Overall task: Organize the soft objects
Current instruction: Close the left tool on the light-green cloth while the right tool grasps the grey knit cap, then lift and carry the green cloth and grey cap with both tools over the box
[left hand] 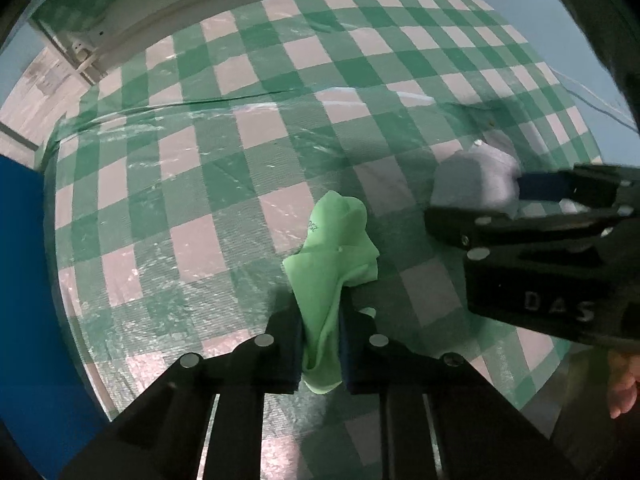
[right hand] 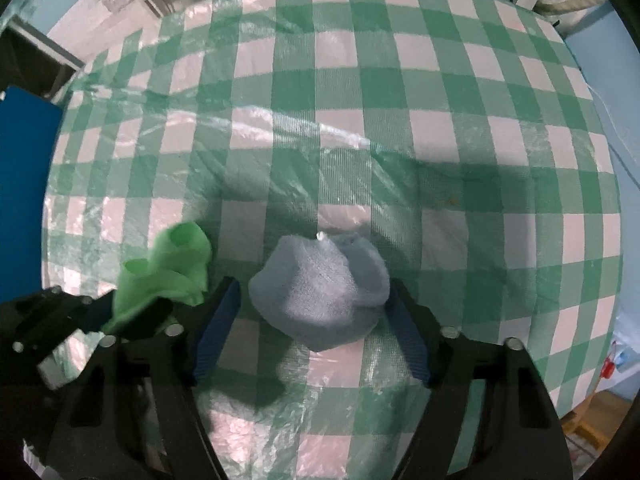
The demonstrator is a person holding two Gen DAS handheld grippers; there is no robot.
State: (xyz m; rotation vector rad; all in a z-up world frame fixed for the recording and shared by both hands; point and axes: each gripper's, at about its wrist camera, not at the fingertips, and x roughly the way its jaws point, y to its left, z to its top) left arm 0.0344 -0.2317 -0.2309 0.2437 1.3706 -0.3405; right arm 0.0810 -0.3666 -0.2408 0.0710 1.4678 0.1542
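Observation:
A light green cloth (left hand: 336, 248) stands bunched up on the checked table, and my left gripper (left hand: 320, 308) is shut on its lower part, pointing steeply down. In the right wrist view the same green cloth (right hand: 172, 268) shows at the left with the left gripper (right hand: 120, 312) on it. A pale blue-grey fuzzy cloth (right hand: 320, 280) lies in a heap just to its right. My right gripper (right hand: 312, 304) stands open astride it, pointing straight down; a gap shows at the left pad, while the right pad is at the cloth's edge. From the left wrist view, the right gripper (left hand: 476, 200) straddles the blue-grey cloth (left hand: 472, 176).
The table wears a green-and-white checked cloth (right hand: 400, 120) under wrinkled clear plastic. A blue panel (left hand: 20, 280) stands off the table's left edge. White frame parts (left hand: 84, 56) lie beyond the far edge. A person's fingers (left hand: 624, 392) show at the lower right.

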